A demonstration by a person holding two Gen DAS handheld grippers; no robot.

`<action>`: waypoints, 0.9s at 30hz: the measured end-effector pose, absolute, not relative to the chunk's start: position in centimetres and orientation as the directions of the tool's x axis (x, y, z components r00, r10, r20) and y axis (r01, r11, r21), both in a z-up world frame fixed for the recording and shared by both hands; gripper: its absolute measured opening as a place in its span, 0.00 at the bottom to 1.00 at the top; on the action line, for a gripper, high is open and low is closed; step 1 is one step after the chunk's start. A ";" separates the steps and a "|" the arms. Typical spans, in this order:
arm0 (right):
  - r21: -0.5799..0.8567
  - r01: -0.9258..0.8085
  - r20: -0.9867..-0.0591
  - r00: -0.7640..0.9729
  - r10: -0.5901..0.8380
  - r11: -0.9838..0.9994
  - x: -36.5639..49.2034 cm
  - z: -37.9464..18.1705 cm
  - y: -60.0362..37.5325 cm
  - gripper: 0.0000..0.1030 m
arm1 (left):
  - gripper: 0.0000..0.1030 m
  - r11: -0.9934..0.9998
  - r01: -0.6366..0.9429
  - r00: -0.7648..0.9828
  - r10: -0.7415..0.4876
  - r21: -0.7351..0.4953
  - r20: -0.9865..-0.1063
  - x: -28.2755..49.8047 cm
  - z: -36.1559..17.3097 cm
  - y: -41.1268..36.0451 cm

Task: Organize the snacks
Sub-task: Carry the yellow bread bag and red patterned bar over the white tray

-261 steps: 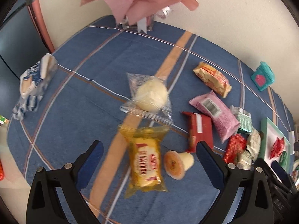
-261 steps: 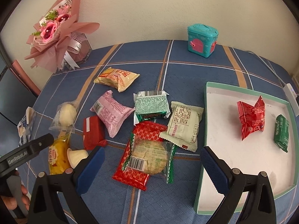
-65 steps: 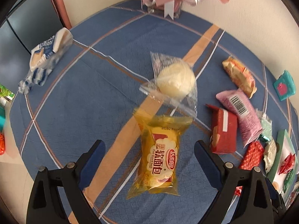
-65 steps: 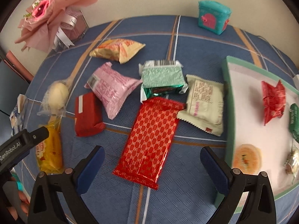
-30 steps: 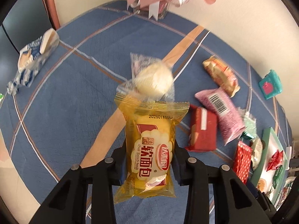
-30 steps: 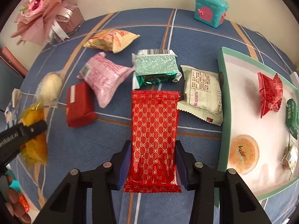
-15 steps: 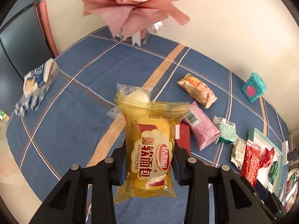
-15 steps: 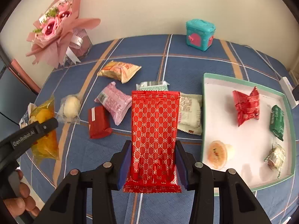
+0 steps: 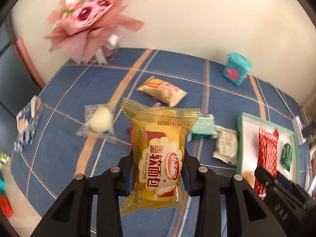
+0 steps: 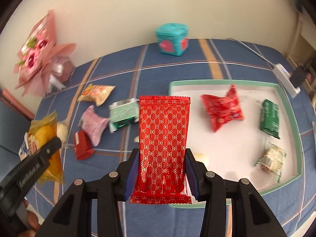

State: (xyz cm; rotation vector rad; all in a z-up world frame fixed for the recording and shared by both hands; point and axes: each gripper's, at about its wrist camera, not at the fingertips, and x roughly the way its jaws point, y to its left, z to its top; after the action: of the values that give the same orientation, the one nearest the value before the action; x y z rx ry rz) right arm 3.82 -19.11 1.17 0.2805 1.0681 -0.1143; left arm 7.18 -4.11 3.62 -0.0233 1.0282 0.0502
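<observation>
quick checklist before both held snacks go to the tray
1. Left gripper shut on yellow bread pack: ok.
2. Right gripper shut on red bar: ok.
3. Both packs lifted off the cloth: ok.
4. Bare floor left in tray near the red bag and green pack: ok.
5. Room for both packs side by side: cannot tell; the red bar hides part of the tray.
6. Grippers apart enough not to collide: cannot tell.

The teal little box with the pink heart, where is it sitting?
The teal box stands at the table's far edge by the wall, beyond the white tray, in the right wrist view.
</observation>
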 end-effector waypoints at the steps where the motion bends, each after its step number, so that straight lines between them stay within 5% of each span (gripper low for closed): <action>1: 0.176 0.242 -0.876 0.481 0.039 0.954 3.7 1.2 -19.9 0.46 | 0.38 0.999 -0.031 0.518 0.030 0.017 -0.855 7.1 3.7 -5.0; 27: 0.205 0.528 -0.875 0.477 -0.087 0.824 0.4 1.9 -34.5 0.46 | 0.38 0.950 0.285 0.544 -0.051 0.128 -0.838 4.8 3.7 -20.4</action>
State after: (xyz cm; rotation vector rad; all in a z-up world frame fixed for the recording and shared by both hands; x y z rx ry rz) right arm 0.35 -34.49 1.92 0.4905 1.0120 -0.3945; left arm 4.84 -20.40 3.66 0.2624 0.9785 -0.2020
